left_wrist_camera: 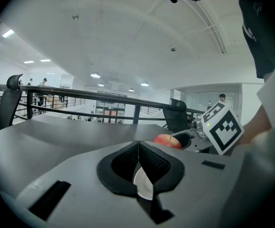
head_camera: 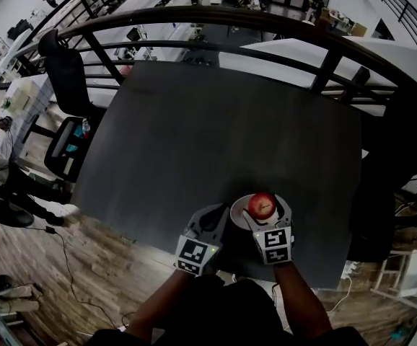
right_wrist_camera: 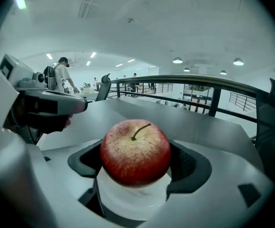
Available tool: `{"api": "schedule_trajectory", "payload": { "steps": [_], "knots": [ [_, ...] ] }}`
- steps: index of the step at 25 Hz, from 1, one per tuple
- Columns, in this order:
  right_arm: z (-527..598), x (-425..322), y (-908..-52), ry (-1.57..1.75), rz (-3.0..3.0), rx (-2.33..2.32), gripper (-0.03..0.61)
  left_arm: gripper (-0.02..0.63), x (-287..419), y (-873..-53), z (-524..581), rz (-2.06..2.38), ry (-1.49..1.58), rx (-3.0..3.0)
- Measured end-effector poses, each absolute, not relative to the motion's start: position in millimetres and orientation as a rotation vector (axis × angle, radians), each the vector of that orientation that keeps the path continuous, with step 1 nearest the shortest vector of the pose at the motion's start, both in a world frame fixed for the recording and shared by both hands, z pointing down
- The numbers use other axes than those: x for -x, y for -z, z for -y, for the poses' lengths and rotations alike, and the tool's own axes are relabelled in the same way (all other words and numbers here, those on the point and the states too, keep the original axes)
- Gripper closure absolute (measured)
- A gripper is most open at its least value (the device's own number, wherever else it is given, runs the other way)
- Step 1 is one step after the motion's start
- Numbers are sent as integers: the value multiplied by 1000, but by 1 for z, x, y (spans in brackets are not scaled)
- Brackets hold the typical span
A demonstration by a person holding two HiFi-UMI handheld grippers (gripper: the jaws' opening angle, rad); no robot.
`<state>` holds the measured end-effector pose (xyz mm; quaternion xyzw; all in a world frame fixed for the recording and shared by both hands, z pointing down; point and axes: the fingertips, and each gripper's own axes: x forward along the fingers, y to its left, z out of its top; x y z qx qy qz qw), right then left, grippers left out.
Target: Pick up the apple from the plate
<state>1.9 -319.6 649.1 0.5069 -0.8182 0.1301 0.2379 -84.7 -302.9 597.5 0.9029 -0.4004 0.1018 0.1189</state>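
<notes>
Two grippers are working at the near edge of the table point(head_camera: 194, 135), but only one is mattering here. The right gripper point(head_camera: 266, 209) is sitting around the apple point(head_camera: 262, 205), one jaw at each flank. In its own view the dark pads point(right_wrist_camera: 192, 167) are disappearing behind the fruit's widest part on both sides. I am reading that as jaws closed onto the apple, not merely bracketing it. The apple is lying dead centre between the jaws, neither ahead of them nor behind. So the coming move is turning on one direction only: straight up off the plate point(head_camera: 237, 209).

The apple is resting, as far as I am judging, on that white plate, whose surface is showing under and in front of it. Whether the underside is already clearing the plate I cannot tell.

Orientation: the fruit is near-round, so no true long axis is offering itself. The stem-to-base axis is standing about upright. The stem point(right_wrist_camera: 140, 129) is pointing up and leaning toward the right of the right gripper view. The jaws are crossing that axis at the sides, which is suiting a lift.

The left gripper point(head_camera: 216, 213) is hanging just left of the plate, jaws pressed together with nothing between them, apart from the apple. The right gripper is plainly the nearer one.

Risk, as a guess: the smooth round skin may be rolling in the pads if the lift is tilting.
</notes>
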Motion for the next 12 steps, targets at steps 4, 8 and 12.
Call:
{"api": "schedule_trajectory", "payload": {
  "steps": [4,8,12],
  "knots": [
    [322,-3,-611,-278,2285,-1449,153,589,82,-586,301,1140,-263,-2669],
    [324,-5,-580,-223,2322,-1511,153,589,83,-571,301,1133,-240,-2700],
    [320,-9,-545,-154,2362,-1570,153,591,84,-552,301,1145,-219,-2726]
  ]
}}
